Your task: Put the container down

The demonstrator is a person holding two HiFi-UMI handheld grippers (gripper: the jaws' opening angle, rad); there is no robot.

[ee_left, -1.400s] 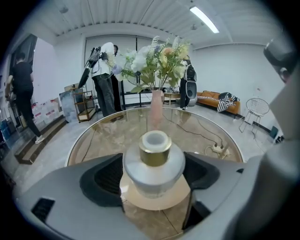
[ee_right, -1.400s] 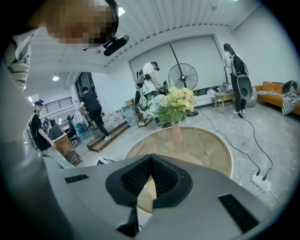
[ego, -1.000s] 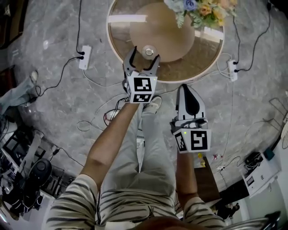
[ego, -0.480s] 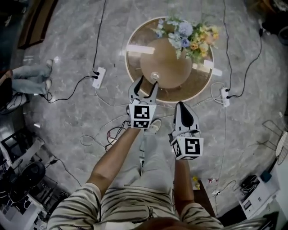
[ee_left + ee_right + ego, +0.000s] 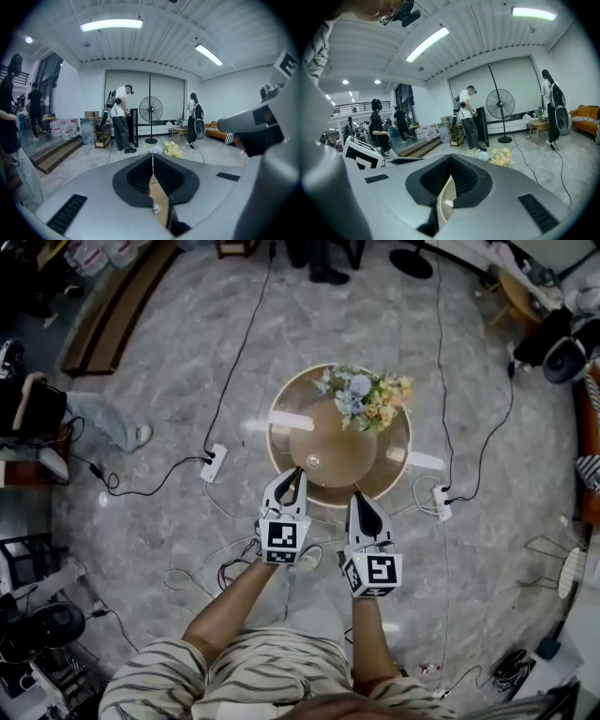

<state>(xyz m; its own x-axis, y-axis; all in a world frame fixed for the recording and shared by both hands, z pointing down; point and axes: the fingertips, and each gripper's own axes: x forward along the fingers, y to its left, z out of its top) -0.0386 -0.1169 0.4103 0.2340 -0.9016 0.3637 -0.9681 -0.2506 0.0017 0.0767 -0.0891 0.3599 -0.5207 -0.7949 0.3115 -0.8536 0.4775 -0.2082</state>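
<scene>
A small clear round container (image 5: pixel 312 461) stands on the round wooden table (image 5: pixel 281 442), near its front edge. My left gripper (image 5: pixel 298 472) hangs just short of it at the table's rim, jaws shut and empty. In the left gripper view the jaws (image 5: pixel 152 155) meet along a thin line, and the container (image 5: pixel 155 209) shows below them through the gap. My right gripper (image 5: pixel 359 496) is beside the left one, over the table's front edge, also shut with nothing in it. The right gripper view shows its jaws (image 5: pixel 451 157) pressed together.
A bunch of flowers (image 5: pixel 364 397) lies on the table's far side. Power strips (image 5: pixel 213 463) (image 5: pixel 439 501) and cables trail over the marble floor on both sides. A standing fan (image 5: pixel 151 110) and several people are across the room. Equipment clutters the left edge (image 5: pixel 37 615).
The left gripper's jaws, open around the container a second ago, have drawn back from it and shut. The right gripper has come up level with the left. The head view has pulled back.
</scene>
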